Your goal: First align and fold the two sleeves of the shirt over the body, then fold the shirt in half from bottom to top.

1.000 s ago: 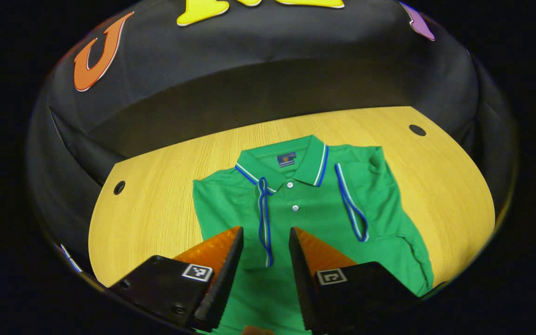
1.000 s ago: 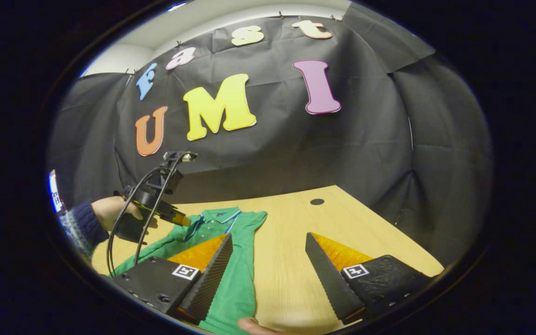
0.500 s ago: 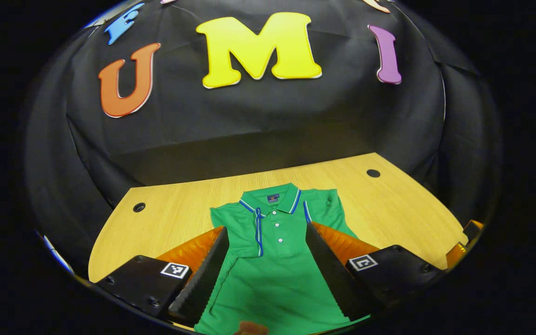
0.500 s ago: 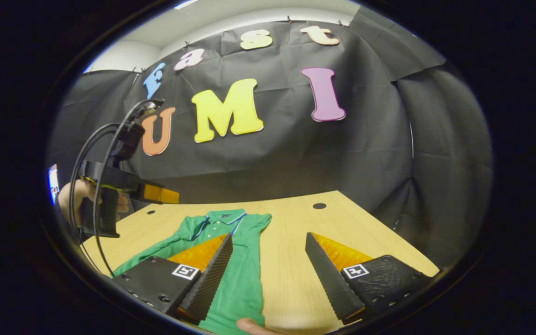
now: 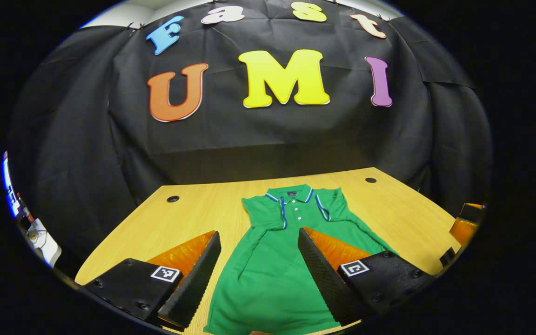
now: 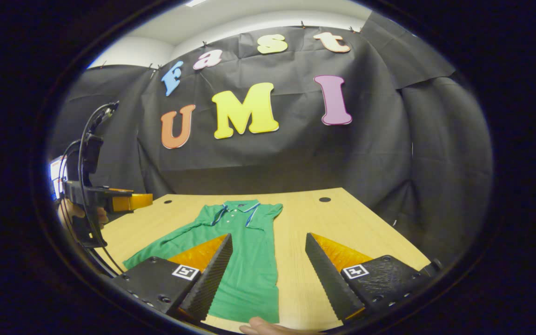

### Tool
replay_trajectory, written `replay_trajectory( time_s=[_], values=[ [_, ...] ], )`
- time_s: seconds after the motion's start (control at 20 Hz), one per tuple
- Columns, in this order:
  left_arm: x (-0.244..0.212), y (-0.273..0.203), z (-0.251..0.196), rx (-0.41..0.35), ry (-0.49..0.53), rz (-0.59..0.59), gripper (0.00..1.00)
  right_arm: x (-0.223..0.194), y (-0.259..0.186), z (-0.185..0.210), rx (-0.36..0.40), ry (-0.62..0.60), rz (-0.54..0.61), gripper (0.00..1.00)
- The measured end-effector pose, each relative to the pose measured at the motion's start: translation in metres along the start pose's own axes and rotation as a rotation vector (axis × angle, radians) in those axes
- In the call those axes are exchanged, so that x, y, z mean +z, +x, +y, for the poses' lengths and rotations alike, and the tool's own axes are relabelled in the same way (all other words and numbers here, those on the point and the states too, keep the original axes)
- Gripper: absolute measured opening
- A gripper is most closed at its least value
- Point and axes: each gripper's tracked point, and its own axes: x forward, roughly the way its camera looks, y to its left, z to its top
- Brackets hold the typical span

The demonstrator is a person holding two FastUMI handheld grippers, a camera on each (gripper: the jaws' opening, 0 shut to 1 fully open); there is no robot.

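A green polo shirt (image 5: pixel 272 274) with blue-and-white trim lies flat on the wooden table (image 5: pixel 403 214), collar toward the back wall. Both sleeves are folded in over the body. My left gripper (image 5: pixel 258 232) hovers open above the shirt's lower half, nothing between its fingers. In the right gripper view the shirt (image 6: pixel 244 260) runs from the collar down to its hem near the front edge. My right gripper (image 6: pixel 268 237) is open and empty over the shirt's right edge and bare table. The left gripper (image 6: pixel 114 202) is held up at the left, above the table.
Cable holes sit near the table's (image 6: pixel 351 228) back corners (image 5: pixel 173 198) (image 5: pixel 370 180). A hand (image 6: pixel 79 211) holds the left gripper, its cable looping upward. A fingertip (image 6: pixel 258 328) shows at the front edge. The right gripper's body (image 5: pixel 465 223) shows at the far right.
My left gripper has lifted up and back from close over the shirt's chest and its fingers have spread wider. The right gripper has barely moved.
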Motion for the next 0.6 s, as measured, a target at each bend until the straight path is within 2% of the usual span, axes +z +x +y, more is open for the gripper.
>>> replay_trajectory(
  time_s=[0.2, 0.35, 0.45, 0.6],
  values=[
    [-0.054, -0.028, 0.015, -0.030, -0.089, 0.046, 1.00, -0.030, -0.015, -0.011, -0.067, -0.080, 0.028, 0.96],
    [-0.080, -0.043, 0.045, 0.033, -0.082, 0.043, 1.00, -0.059, -0.024, -0.011, -0.042, -0.060, 0.088, 0.94],
    [-0.101, -0.046, 0.049, 0.031, -0.097, 0.055, 1.00, -0.073, -0.024, -0.019, -0.070, -0.061, 0.109, 0.96],
    [-0.135, -0.044, 0.051, 0.030, -0.091, 0.118, 1.00, -0.109, -0.014, -0.023, -0.096, -0.085, 0.201, 0.96]
  ],
)
